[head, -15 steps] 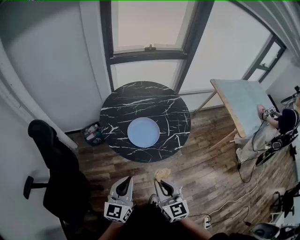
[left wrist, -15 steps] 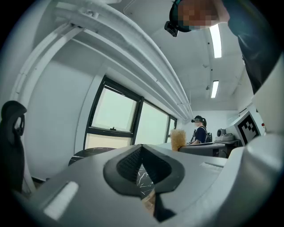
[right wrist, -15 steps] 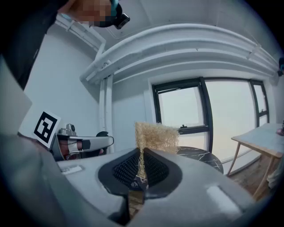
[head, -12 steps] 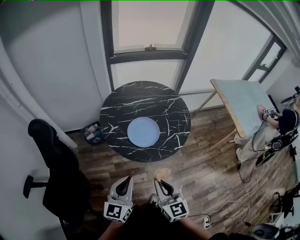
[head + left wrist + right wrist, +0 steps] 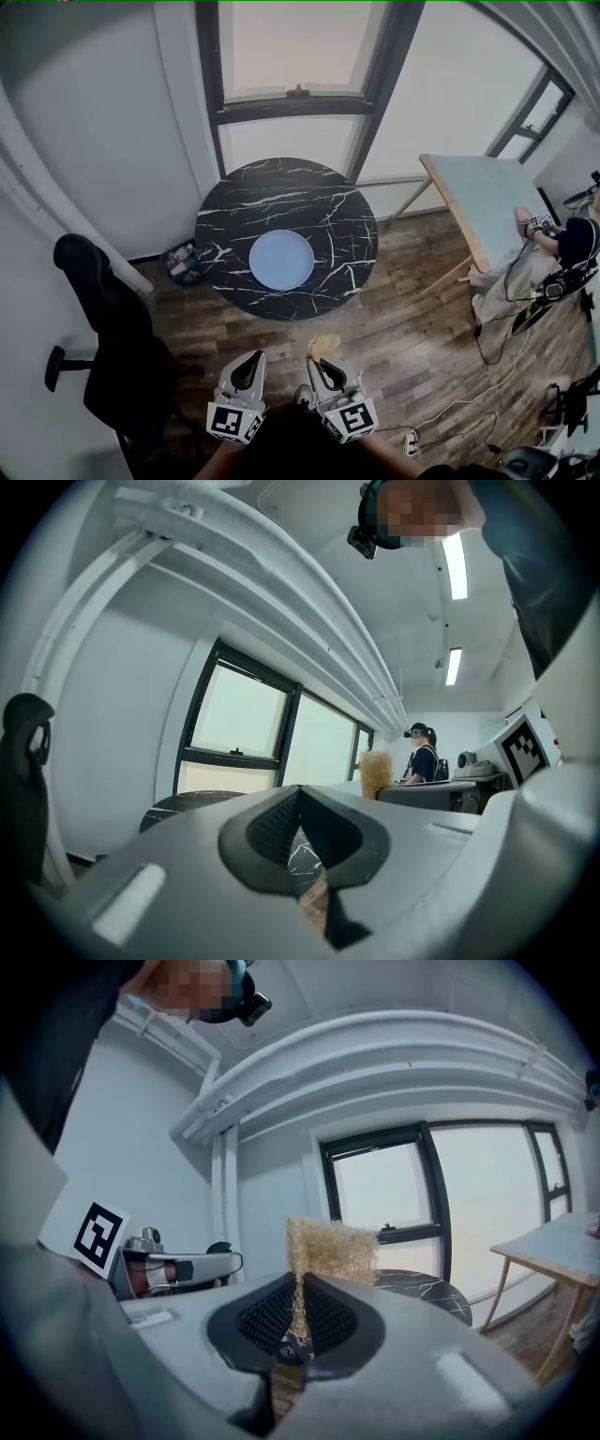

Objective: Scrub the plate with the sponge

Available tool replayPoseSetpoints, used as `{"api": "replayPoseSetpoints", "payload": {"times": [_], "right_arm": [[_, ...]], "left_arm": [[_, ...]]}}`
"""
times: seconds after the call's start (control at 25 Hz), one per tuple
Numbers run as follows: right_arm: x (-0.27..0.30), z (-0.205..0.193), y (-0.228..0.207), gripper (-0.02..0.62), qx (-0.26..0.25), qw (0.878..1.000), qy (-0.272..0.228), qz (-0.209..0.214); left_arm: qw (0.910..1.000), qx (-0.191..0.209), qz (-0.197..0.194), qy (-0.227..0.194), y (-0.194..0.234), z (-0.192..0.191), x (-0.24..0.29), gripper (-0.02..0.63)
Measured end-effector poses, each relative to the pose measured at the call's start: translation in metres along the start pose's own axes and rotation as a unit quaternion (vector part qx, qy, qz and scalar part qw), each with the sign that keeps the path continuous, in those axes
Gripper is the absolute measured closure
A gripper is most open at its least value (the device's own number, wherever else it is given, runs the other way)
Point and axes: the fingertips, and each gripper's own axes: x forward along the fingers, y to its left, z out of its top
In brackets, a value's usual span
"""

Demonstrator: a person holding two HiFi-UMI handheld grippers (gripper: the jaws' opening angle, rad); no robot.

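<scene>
A pale blue plate (image 5: 280, 260) lies on the round black marble table (image 5: 286, 187) ahead of me. My right gripper (image 5: 322, 367) is held low near my body, shut on a tan fibrous sponge (image 5: 324, 346); in the right gripper view the sponge (image 5: 330, 1250) stands up from between the closed jaws of the right gripper (image 5: 298, 1321). My left gripper (image 5: 248, 367) hangs beside it, shut with nothing between its jaws, as the left gripper view shows at the left gripper (image 5: 298, 834). Both grippers are well short of the table, over the wooden floor.
A black office chair (image 5: 103, 319) stands at my left. A small bin (image 5: 184, 265) sits by the table's left side. A slanted light-topped table (image 5: 487, 202) and a seated person (image 5: 567, 246) are at the right. Cables (image 5: 469, 398) trail across the floor at the right.
The view has shifted slightly: table and plate sit a little left and higher in the head view. Both grippers keep their place and state.
</scene>
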Motion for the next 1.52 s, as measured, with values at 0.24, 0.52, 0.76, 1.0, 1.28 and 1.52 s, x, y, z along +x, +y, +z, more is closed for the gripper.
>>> {"api": "replayPoseSetpoints", "payload": {"times": [0.24, 0.52, 0.76, 1.0, 1.28, 1.52], "right_arm": [[-0.013, -0.004, -0.015, 0.572, -0.002, 1.0, 0.001, 0.016], [-0.028, -0.016, -0.045, 0.572, 0.006, 0.999, 0.002, 0.04], [-0.019, -0.022, -0.064, 0.572, 0.003, 0.999, 0.013, 0.039], [0.018, -0.029, -0.081, 0.572, -0.002, 0.999, 0.031, 0.033], [0.098, -0.019, -0.093, 0.572, -0.009, 0.999, 0.033, 0.036], [0.186, -0.005, -0.083, 0.572, -0.032, 0.996, 0.052, 0.059]], "left_arm": [[0.9999, -0.001, 0.01, 0.002, -0.021, -0.007, 0.008, 0.604], [0.9989, 0.007, 0.045, 0.008, -0.049, -0.02, 0.009, 0.604], [0.9979, -0.007, 0.061, 0.022, -0.037, -0.033, 0.019, 0.604], [0.9975, -0.011, 0.061, 0.035, -0.004, -0.045, 0.059, 0.604], [0.997, -0.029, 0.062, 0.036, 0.067, -0.037, 0.115, 0.604], [0.996, -0.044, 0.053, 0.057, 0.133, -0.034, 0.15, 0.604]]}}
